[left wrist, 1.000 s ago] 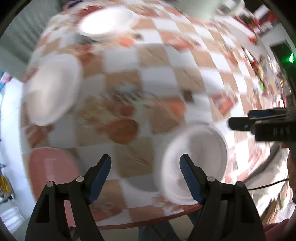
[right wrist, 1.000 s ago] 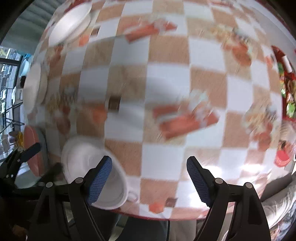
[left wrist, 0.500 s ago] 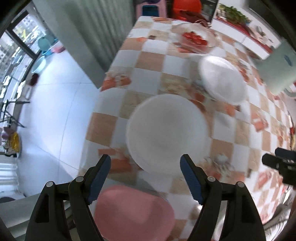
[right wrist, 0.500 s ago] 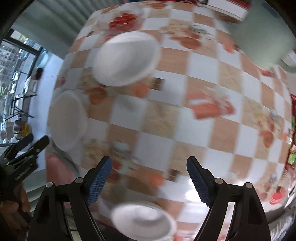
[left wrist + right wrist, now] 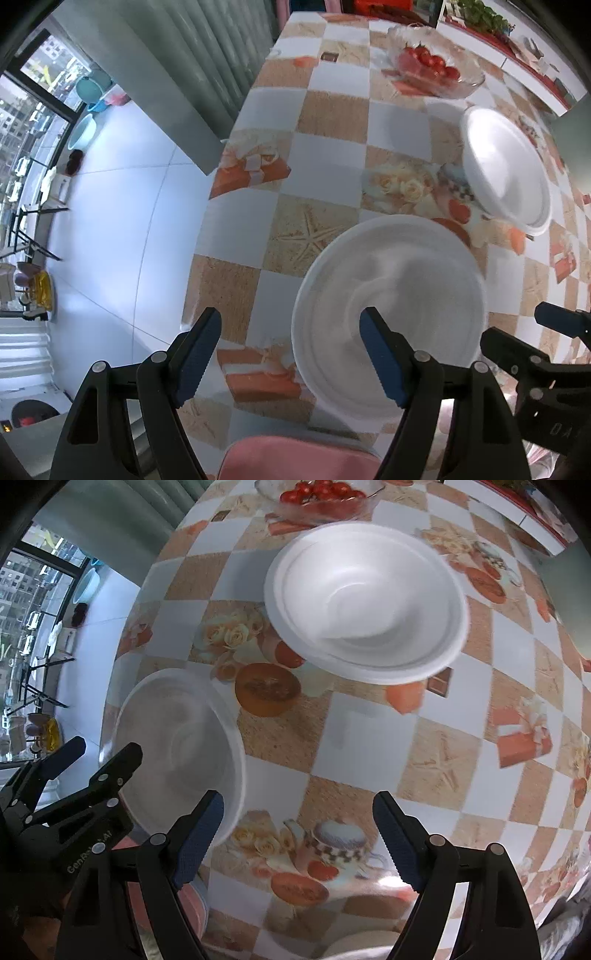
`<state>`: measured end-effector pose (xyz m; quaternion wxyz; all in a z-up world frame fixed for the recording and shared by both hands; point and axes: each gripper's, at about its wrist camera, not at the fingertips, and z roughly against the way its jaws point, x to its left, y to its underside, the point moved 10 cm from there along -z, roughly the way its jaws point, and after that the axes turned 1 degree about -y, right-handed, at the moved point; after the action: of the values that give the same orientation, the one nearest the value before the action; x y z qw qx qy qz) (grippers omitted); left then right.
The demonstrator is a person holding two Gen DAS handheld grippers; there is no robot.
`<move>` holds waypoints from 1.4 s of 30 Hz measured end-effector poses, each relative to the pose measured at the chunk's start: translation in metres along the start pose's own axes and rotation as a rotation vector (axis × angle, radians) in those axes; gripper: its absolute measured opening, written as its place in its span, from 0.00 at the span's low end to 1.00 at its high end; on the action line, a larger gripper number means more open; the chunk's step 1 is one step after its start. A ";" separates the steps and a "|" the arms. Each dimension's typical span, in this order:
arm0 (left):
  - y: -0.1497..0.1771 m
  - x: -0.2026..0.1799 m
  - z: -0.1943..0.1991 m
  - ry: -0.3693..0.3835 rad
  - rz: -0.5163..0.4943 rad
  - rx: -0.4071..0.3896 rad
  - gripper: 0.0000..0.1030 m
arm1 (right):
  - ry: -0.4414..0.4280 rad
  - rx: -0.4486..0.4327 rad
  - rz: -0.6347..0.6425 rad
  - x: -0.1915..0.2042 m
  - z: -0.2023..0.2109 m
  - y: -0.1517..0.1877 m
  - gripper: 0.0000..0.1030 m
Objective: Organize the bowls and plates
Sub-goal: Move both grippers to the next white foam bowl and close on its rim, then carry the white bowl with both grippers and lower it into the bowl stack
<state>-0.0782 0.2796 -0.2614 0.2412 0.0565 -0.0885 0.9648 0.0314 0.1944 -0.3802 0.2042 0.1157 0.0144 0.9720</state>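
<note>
My left gripper [image 5: 290, 354] points down at the checkered surface [image 5: 332, 110], fingers spread and holding nothing. The near white plate [image 5: 388, 306] lies under the right-hand finger [image 5: 380, 354], spreading toward 1 o'clock; the other finger hangs over bare cloth. A white bowl [image 5: 506, 173] sits farther out at 2 o'clock. My right gripper [image 5: 299, 840] is spread and empty too: the plate [image 5: 177, 746] at 10 o'clock, the bowl [image 5: 365, 602] at 12, well apart.

pink chair [image 5: 295, 459] cut off, white bowl [image 5: 365, 602] blurred
</note>
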 end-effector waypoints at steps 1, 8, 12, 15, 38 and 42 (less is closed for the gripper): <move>0.000 0.001 -0.004 0.003 0.005 0.008 0.78 | 0.002 0.004 0.002 0.002 -0.004 -0.001 0.82; -0.001 0.001 -0.031 0.018 -0.005 0.071 0.77 | 0.009 0.037 0.006 0.011 -0.030 -0.005 0.80; 0.004 -0.004 -0.043 0.087 0.031 0.128 0.45 | -0.069 0.064 -0.035 0.019 -0.041 -0.003 0.50; 0.005 -0.012 -0.042 0.121 0.025 0.128 0.28 | -0.115 0.065 -0.022 0.028 -0.042 -0.002 0.31; 0.078 -0.188 -0.018 0.156 -0.280 0.098 0.29 | 0.010 0.092 -0.127 -0.100 -0.030 0.064 0.17; 0.079 -0.193 -0.018 0.141 -0.279 0.093 0.31 | 0.014 0.084 -0.119 -0.100 -0.032 0.070 0.17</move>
<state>0.0525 0.1261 -0.3196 0.3755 0.0117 -0.0178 0.9266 0.0856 0.0906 -0.4276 0.2563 0.1162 0.0633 0.9575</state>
